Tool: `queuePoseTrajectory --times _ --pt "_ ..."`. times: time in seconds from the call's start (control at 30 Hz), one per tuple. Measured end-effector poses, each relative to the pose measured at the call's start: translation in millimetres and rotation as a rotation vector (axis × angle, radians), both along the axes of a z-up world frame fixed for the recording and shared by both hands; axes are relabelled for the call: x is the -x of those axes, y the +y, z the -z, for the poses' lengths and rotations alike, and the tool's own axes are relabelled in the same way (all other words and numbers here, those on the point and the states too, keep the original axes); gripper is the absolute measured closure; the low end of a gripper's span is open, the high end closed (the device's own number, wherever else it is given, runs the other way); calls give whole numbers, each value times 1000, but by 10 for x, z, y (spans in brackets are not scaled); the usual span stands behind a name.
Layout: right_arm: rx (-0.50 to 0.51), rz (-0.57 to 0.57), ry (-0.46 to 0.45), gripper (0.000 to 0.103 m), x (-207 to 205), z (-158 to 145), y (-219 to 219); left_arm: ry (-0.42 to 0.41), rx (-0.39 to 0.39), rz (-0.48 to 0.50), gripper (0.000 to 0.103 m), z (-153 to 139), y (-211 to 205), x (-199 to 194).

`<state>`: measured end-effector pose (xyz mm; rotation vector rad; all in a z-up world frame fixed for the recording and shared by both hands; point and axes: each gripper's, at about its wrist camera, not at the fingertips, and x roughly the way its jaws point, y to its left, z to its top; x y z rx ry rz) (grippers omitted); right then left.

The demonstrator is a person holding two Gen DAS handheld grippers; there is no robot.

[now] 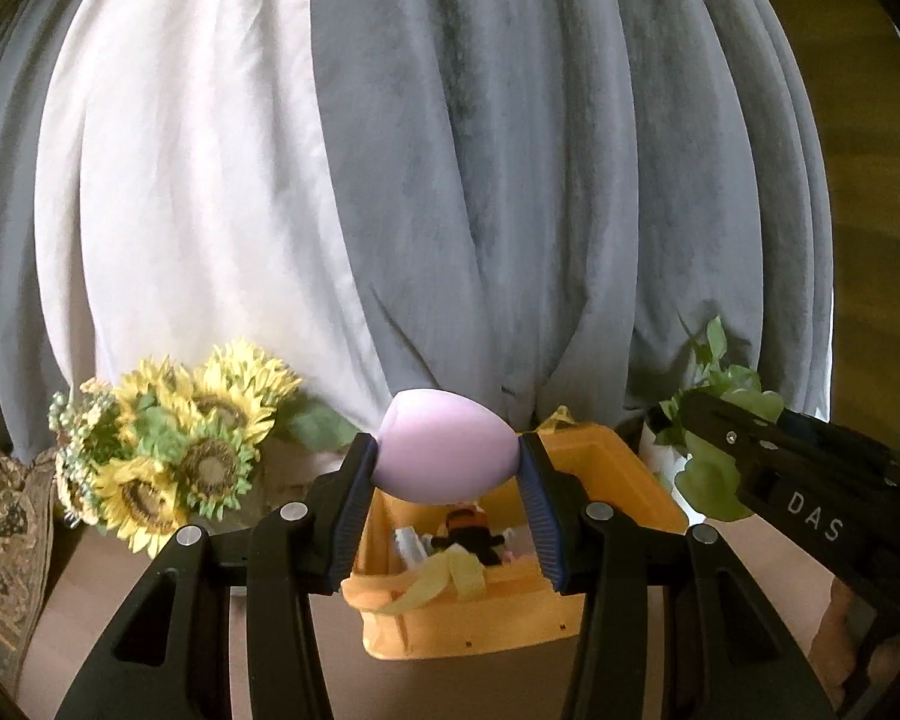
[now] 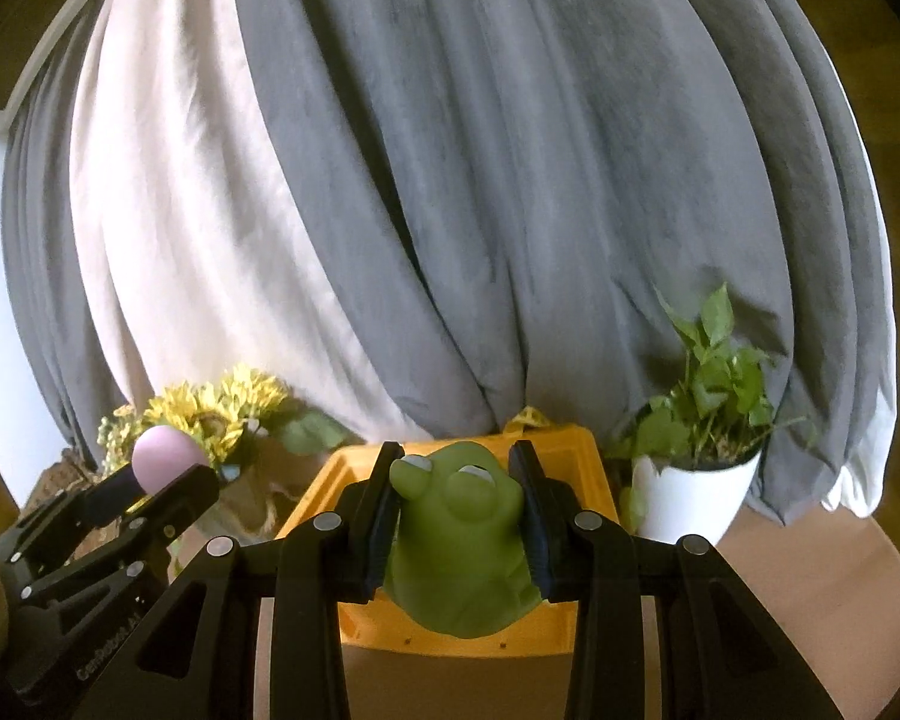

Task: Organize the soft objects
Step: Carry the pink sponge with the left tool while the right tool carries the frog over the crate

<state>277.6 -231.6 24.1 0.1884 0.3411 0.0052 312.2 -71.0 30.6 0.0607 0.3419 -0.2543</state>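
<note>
Both level above the orange bin [image 1: 630, 468]: left jaws pinch a pink egg [image 1: 447, 450], right jaws a green frog [image 2: 459, 546].

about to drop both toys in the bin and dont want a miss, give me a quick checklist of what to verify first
1. Left gripper has a firm hold on the pink egg-shaped toy: ok, pinched between both pads.
2. Right gripper holds the green frog toy: ok, squeezed on both sides.
3. Orange bin sits ahead of and below both grippers: ok.
4. Bin is open on top: ok, no lid seen.
5. Room left in the bin: cannot tell; a small dark figure and yellow ribbon are already in it, and the toys hide the rest.
6. Grippers apart from each other: ok, side by side with a gap.
</note>
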Motion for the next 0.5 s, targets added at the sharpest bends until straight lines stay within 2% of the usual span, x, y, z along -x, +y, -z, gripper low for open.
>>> queuePoseTrajectory --times 0.5 --pt "11 -15 6 66 -608 29 -68 16 -22 9 57 99 -72 -582"
